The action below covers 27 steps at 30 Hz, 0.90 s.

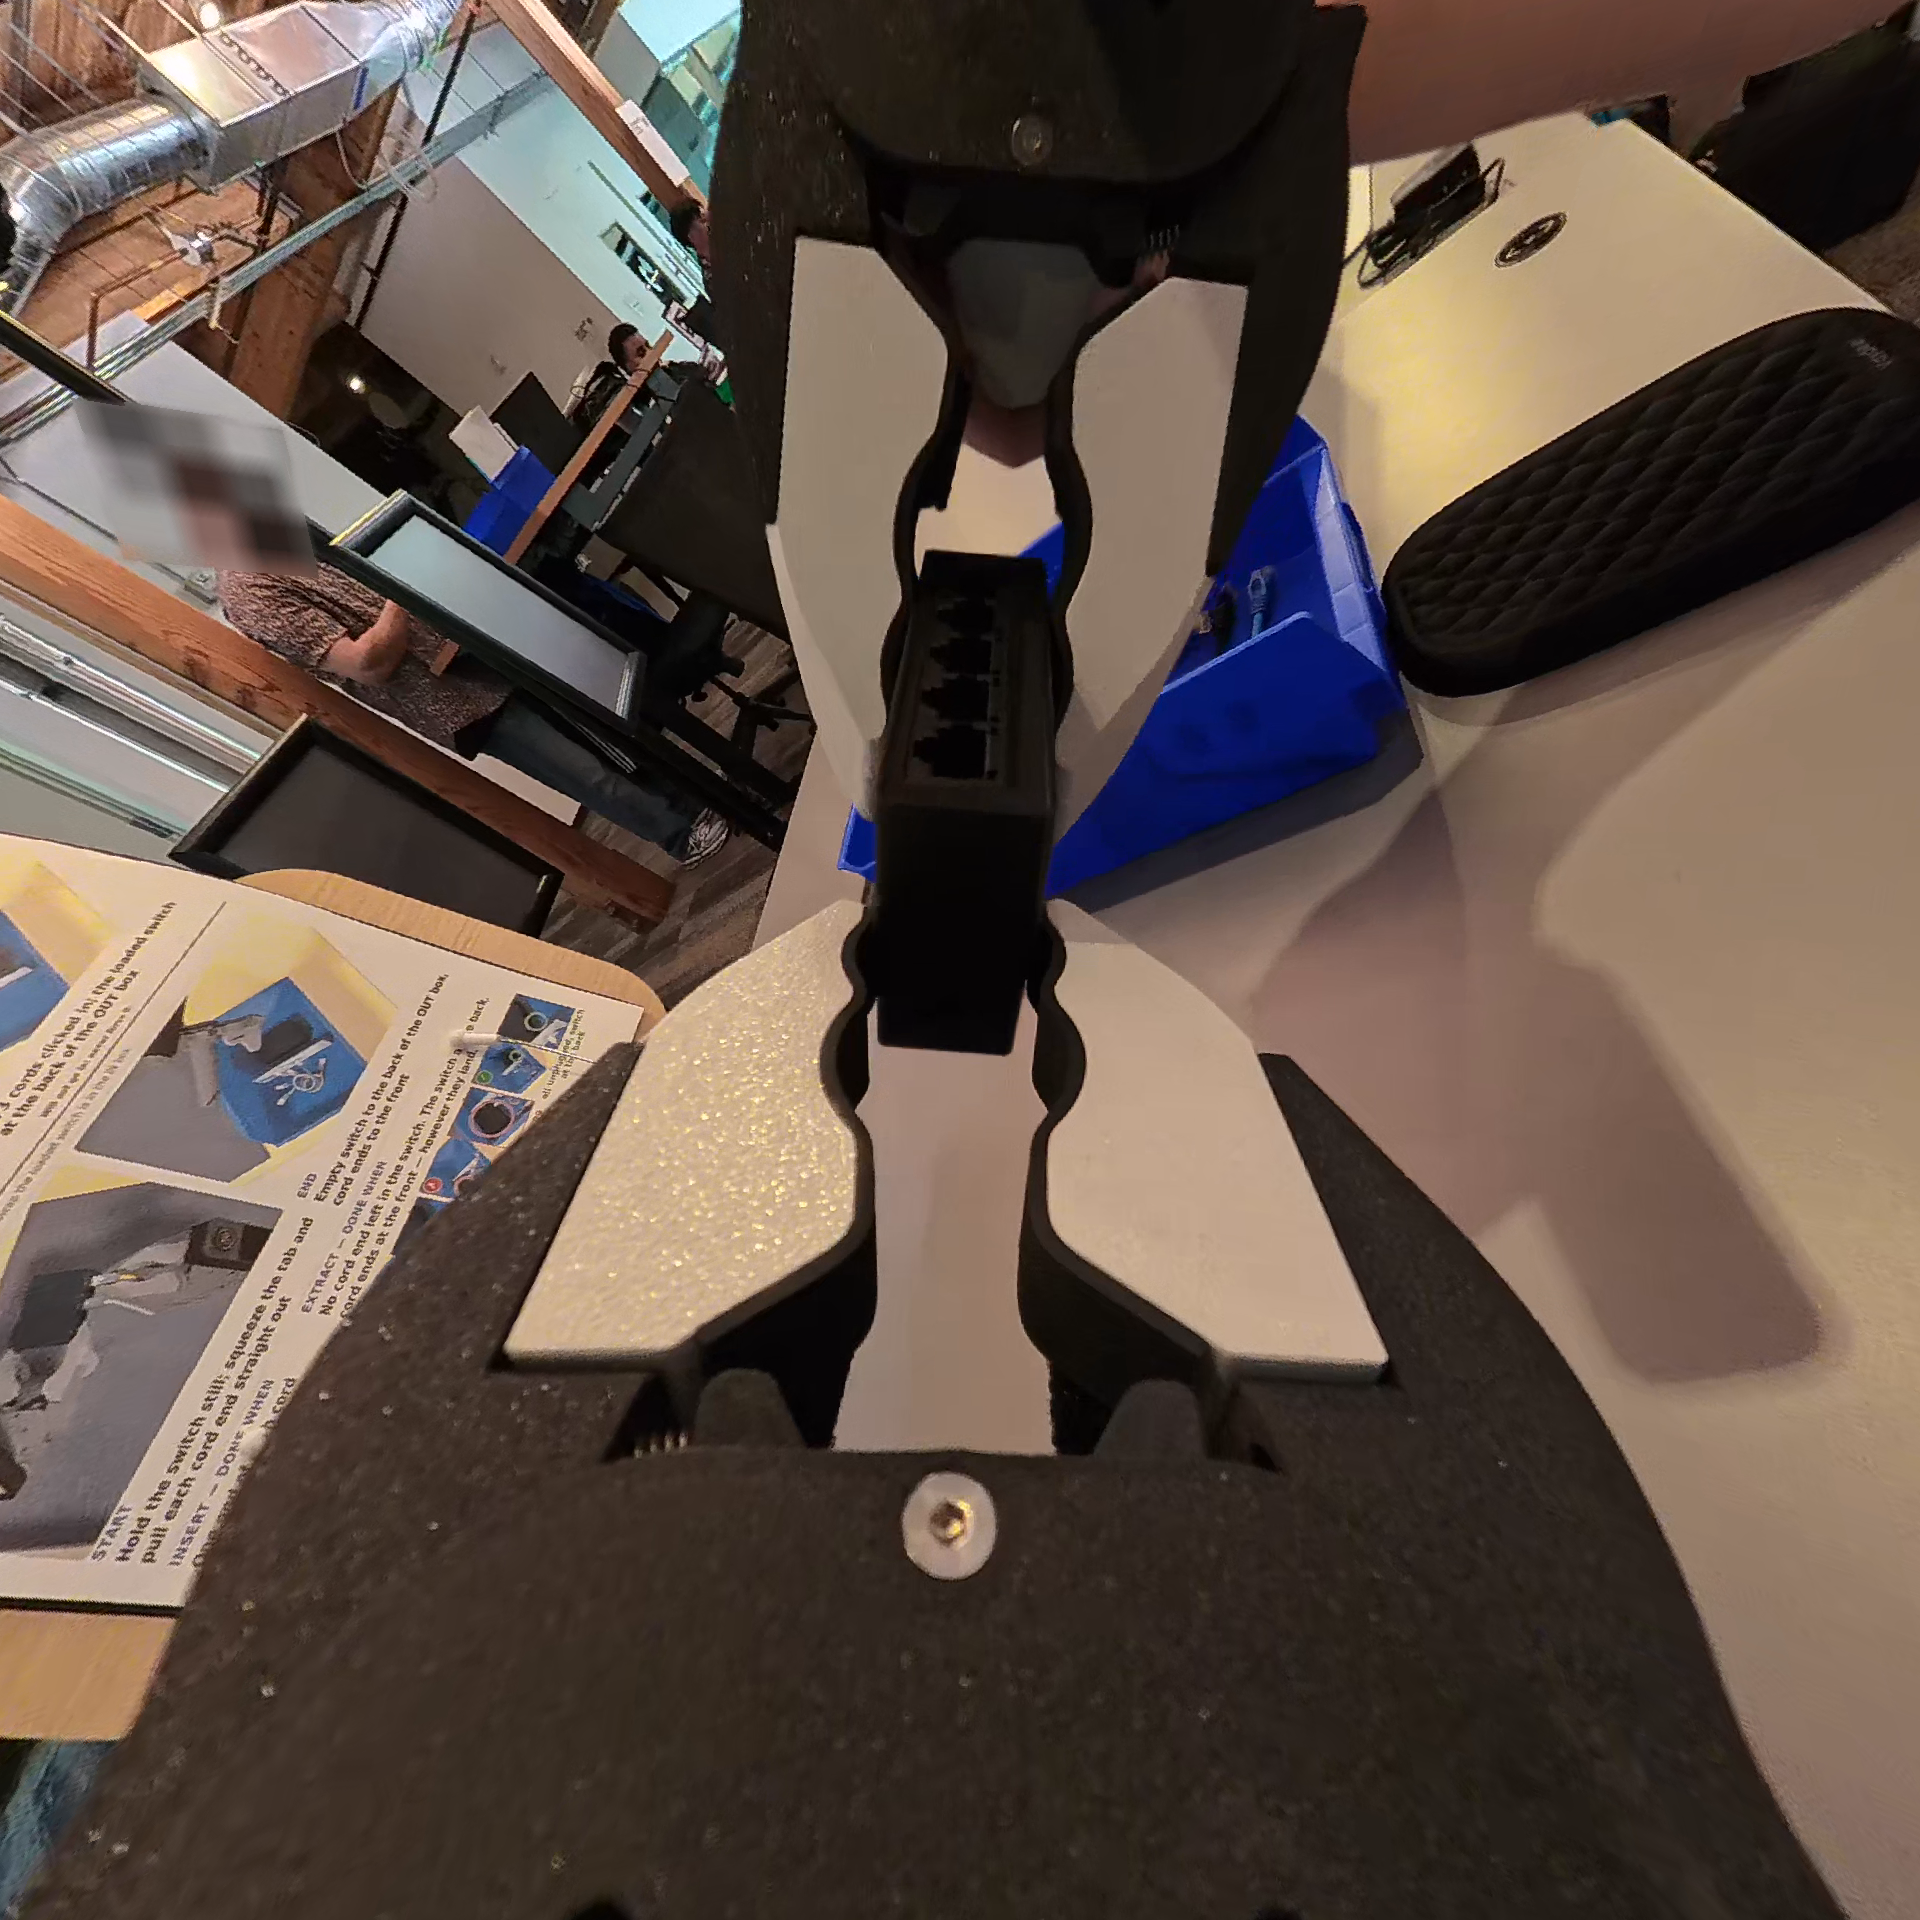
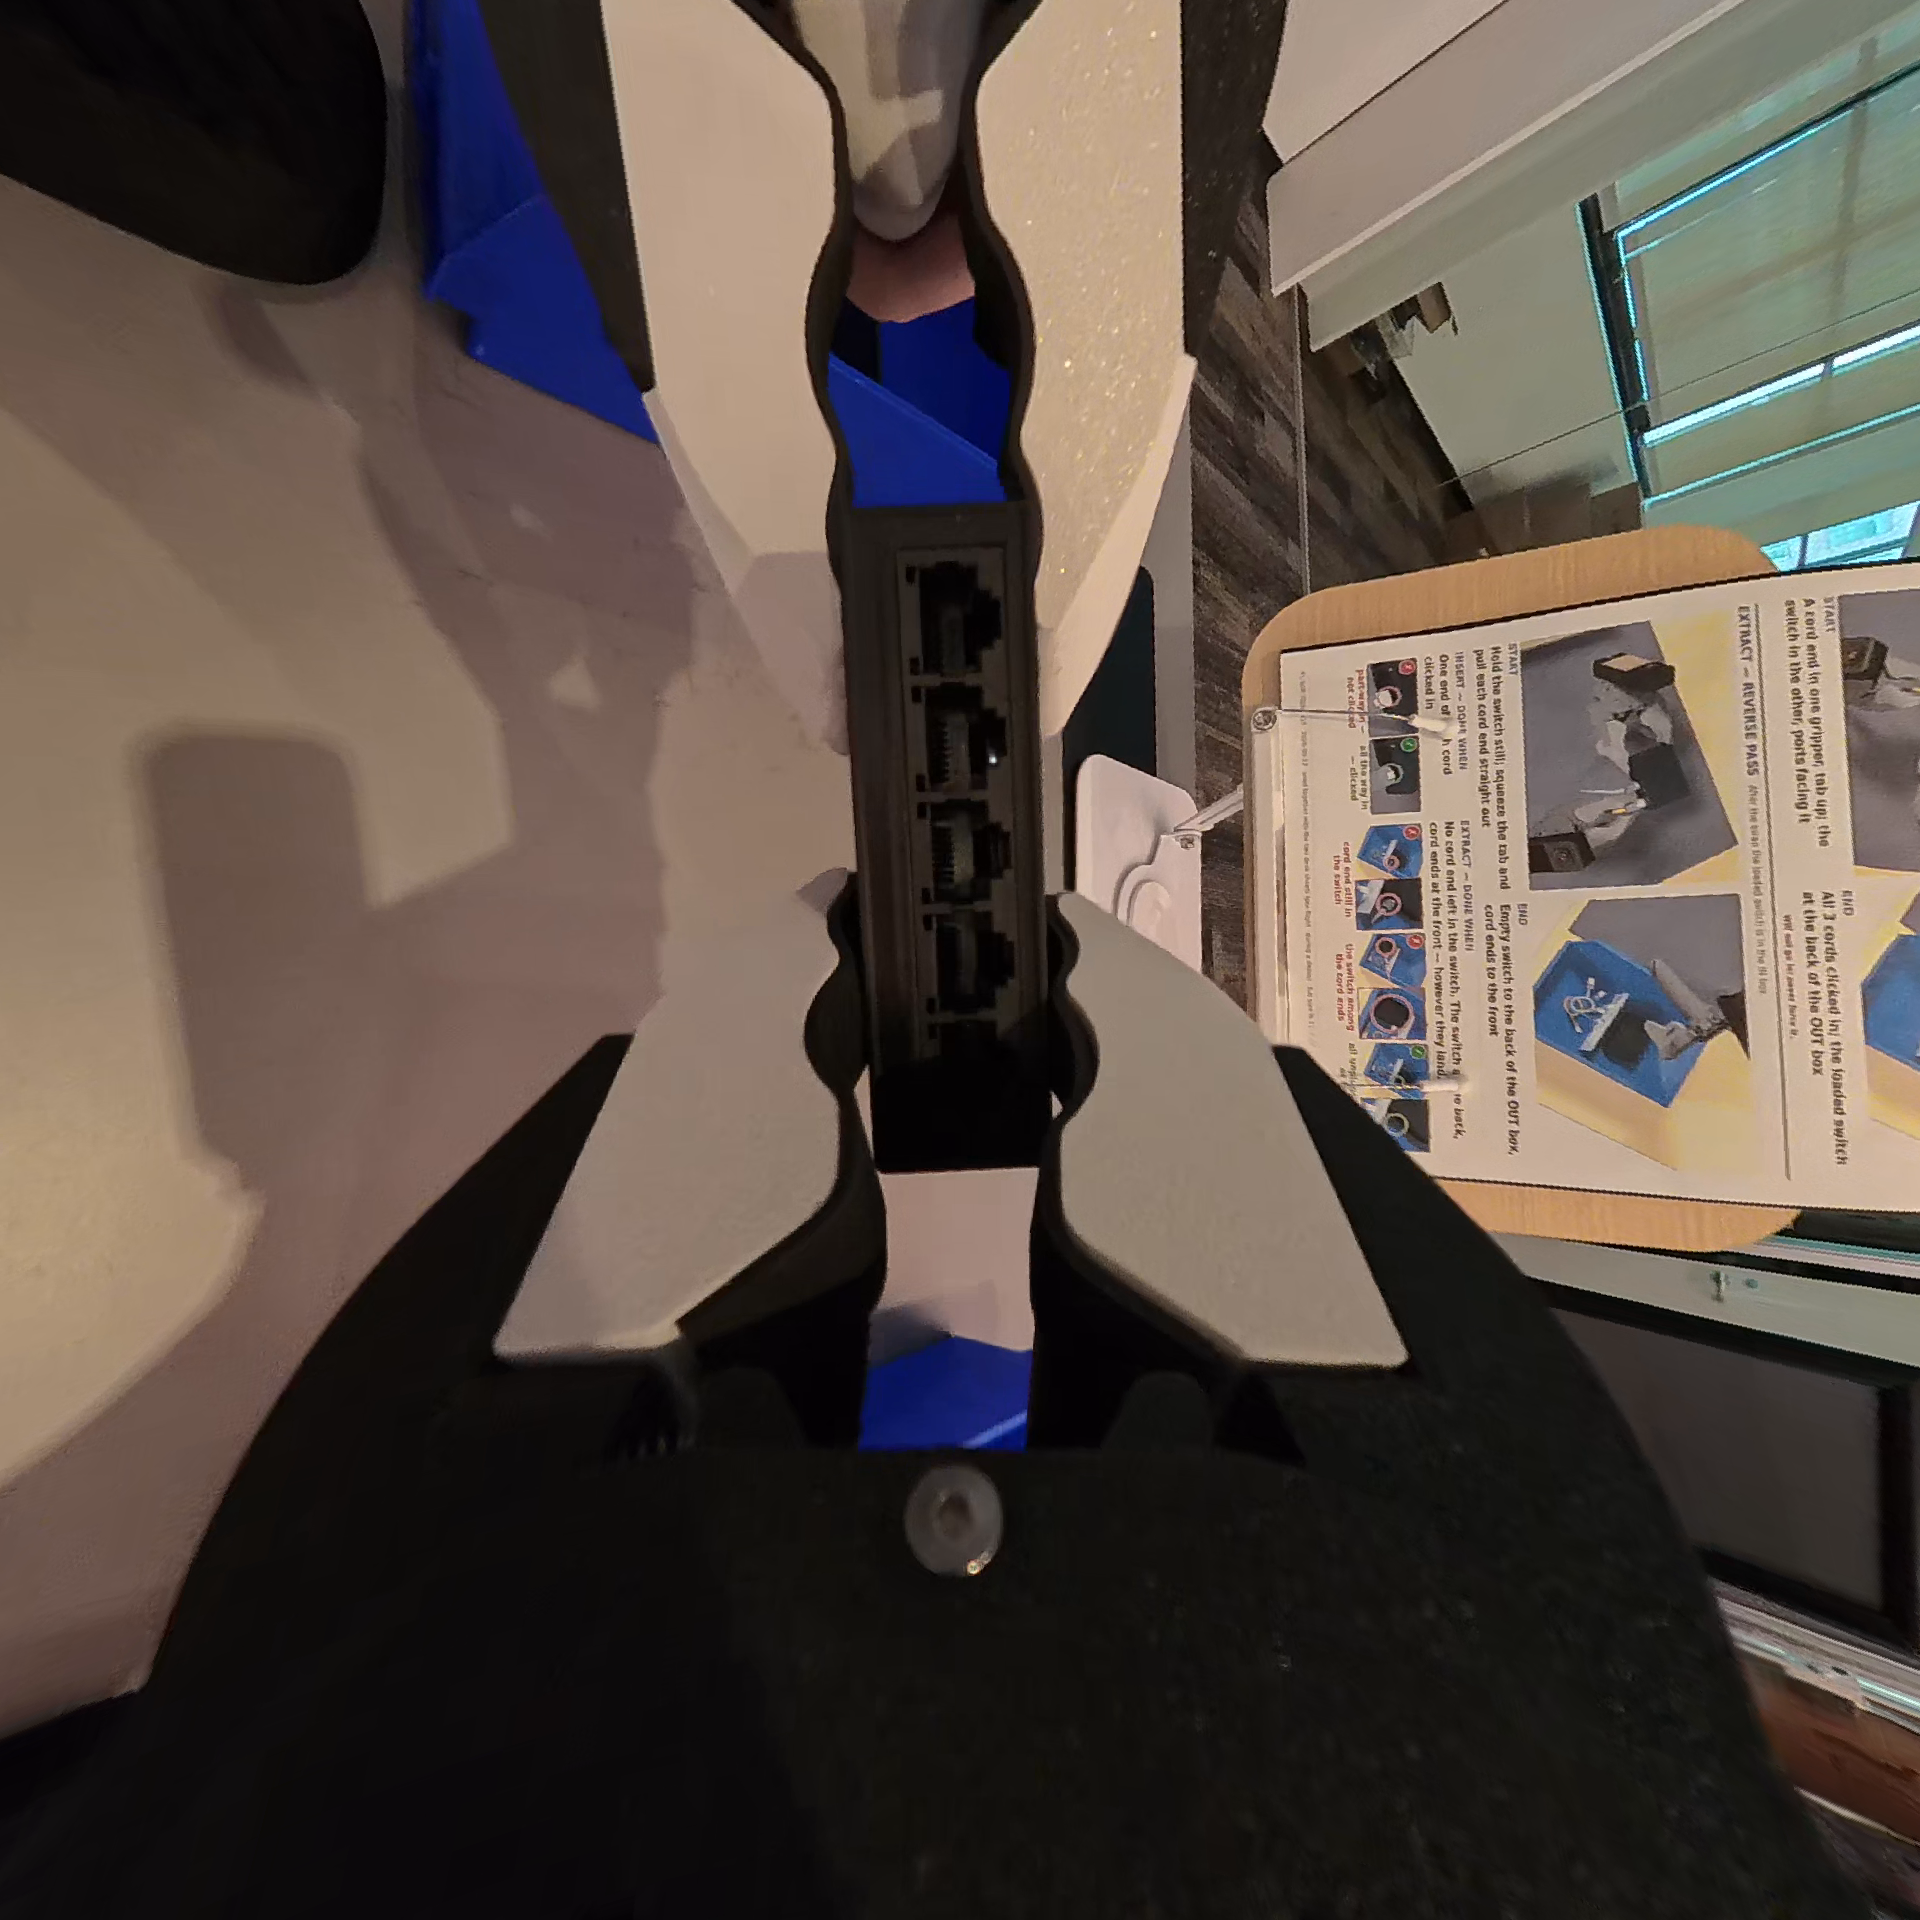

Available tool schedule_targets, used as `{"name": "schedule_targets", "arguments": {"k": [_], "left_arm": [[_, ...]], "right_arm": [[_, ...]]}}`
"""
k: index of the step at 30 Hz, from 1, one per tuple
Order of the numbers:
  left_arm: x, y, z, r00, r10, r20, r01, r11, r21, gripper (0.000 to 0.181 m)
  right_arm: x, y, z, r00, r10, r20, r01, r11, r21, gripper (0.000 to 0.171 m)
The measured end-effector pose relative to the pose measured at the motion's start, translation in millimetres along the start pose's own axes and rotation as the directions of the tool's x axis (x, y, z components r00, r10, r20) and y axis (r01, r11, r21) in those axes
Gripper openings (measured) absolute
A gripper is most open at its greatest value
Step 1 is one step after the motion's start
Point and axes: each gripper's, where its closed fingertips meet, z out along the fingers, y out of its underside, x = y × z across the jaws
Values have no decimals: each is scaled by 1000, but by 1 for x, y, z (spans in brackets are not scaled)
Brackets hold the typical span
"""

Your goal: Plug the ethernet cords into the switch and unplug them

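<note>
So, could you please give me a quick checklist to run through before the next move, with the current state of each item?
1. Left gripper shut on the switch: ok.
2. Right gripper shut on the switch's other end: ok.
3. Ports visible and unobstructed: ok.
4. All visible ports free of cords: ok.
5. A cord held ready for plugging: not ok, both grippers are on the switch.
6. Cord available in the blue bin: ok, one light blue plug shows there; the number of cords cannot be told.
</note>
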Motion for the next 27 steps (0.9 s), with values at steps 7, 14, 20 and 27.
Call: {"name": "schedule_targets", "arguments": {"k": [7, 14, 20, 27], "left_arm": [[-7, 0, -5, 1000, -9, 30, 9, 1000, 8, 25], [-14, 8, -8, 998, -40, 46, 41, 999, -14, 24], [-18, 11, -10, 997, -48, 60, 49, 999, -22, 24], [-24, 12, -17, 995, -55, 80, 56, 998, -19, 24]], "right_arm": [[11, 8, -14, 996, -75, -45, 71, 995, -76, 28], [34, 24, -36, 983, -138, -120, 116, 979, -170, 29], [70, 58, -63, 969, -170, -177, 115, 952, -285, 29], [121, 116, -99, 959, -131, -249, 24, 920, -391, 28]]}}
